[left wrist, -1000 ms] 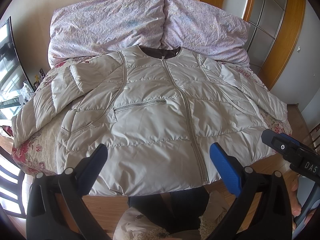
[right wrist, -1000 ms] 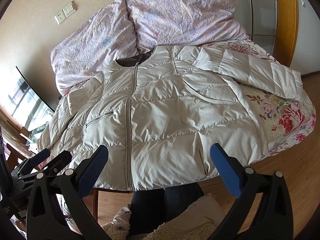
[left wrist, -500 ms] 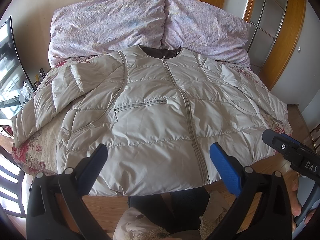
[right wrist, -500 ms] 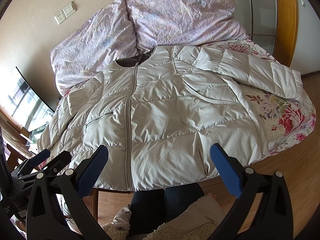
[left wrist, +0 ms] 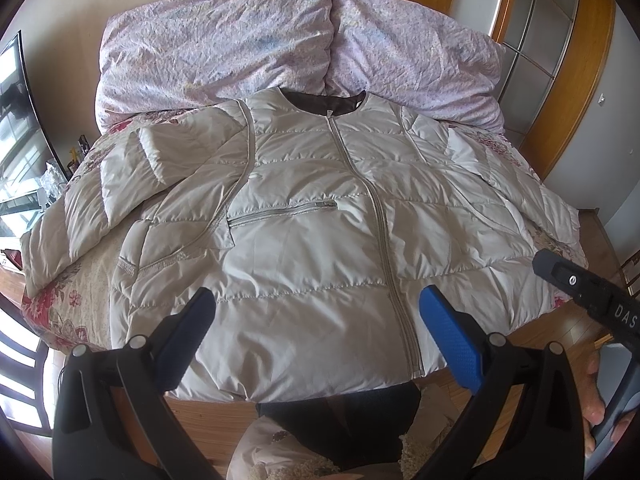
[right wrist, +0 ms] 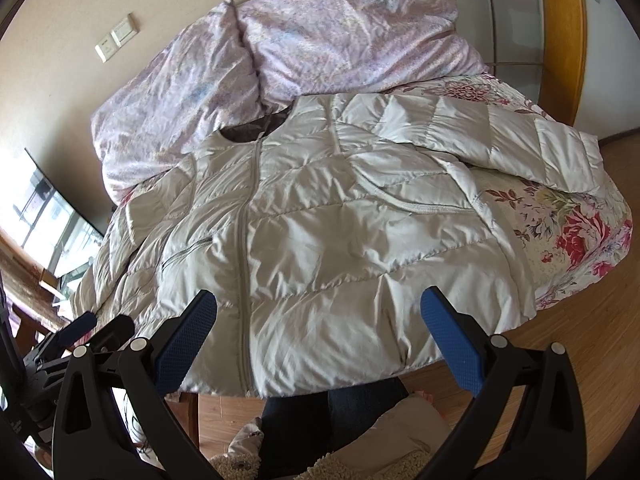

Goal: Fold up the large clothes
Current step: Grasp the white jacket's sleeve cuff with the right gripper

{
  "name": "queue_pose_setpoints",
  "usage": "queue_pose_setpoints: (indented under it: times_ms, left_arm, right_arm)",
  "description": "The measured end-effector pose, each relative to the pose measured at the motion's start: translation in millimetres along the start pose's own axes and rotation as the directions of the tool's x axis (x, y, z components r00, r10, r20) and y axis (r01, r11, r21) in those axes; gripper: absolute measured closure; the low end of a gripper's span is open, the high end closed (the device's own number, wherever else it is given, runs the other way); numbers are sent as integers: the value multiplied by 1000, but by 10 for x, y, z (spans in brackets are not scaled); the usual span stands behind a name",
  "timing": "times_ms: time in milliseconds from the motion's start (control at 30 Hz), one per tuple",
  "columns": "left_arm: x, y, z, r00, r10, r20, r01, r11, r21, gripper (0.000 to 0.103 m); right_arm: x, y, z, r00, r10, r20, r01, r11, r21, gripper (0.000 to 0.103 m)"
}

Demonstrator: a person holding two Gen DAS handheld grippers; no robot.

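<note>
A pale grey quilted jacket point(left wrist: 320, 240) lies face up and zipped on the bed, collar at the far end, hem at the near edge, both sleeves spread out to the sides. It also shows in the right wrist view point(right wrist: 340, 240). My left gripper point(left wrist: 316, 320) is open and empty, hovering above the jacket's hem. My right gripper point(right wrist: 318, 320) is open and empty, above the hem on the right side. The right gripper's body shows at the right edge of the left wrist view point(left wrist: 592, 296).
Two lilac pillows point(left wrist: 248, 36) lean against the wall at the head of the bed. A floral bedspread point(right wrist: 568, 232) covers the bed. A wooden door frame point(left wrist: 576, 80) stands at the right. The person's legs point(right wrist: 304, 420) are at the bed's near edge.
The right wrist view has shifted slightly, moving a little to the right and closer to the jacket. The left gripper has barely moved. Both stay open.
</note>
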State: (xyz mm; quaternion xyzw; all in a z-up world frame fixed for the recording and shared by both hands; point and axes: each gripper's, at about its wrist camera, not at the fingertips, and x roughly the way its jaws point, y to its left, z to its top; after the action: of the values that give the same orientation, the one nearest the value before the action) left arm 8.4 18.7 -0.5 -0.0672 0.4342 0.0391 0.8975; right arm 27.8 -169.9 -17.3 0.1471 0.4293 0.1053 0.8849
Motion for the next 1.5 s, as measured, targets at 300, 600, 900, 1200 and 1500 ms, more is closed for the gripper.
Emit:
queue_pose_setpoints:
  times_ms: [300,600,900,1200,1500]
  left_arm:
    - [315,24,136,999,53,14,-53,999,8,2]
    - [740,114,268,991,135,23,-135,991,-8,2]
    - [1111,224,340,987,159,-15,-159,987,-11,2]
    - [1282,304,420,987,158,-31,-158,987,-19,2]
    - [1359,357,429,988,148,-50,-149,989,-19,2]
  right_arm:
    - [189,-647,235,976,-120,182,102,989,104,1]
    - [495,-1933,478,969,-208,133,132,892,431,1]
    - [672,-2944,434,970,-231,82,115,724,680,21]
    - [692,-3345,493,963,-222,155,21,632,775,38]
    - [769,-3576,613,948,-287,135,62,586,808,82]
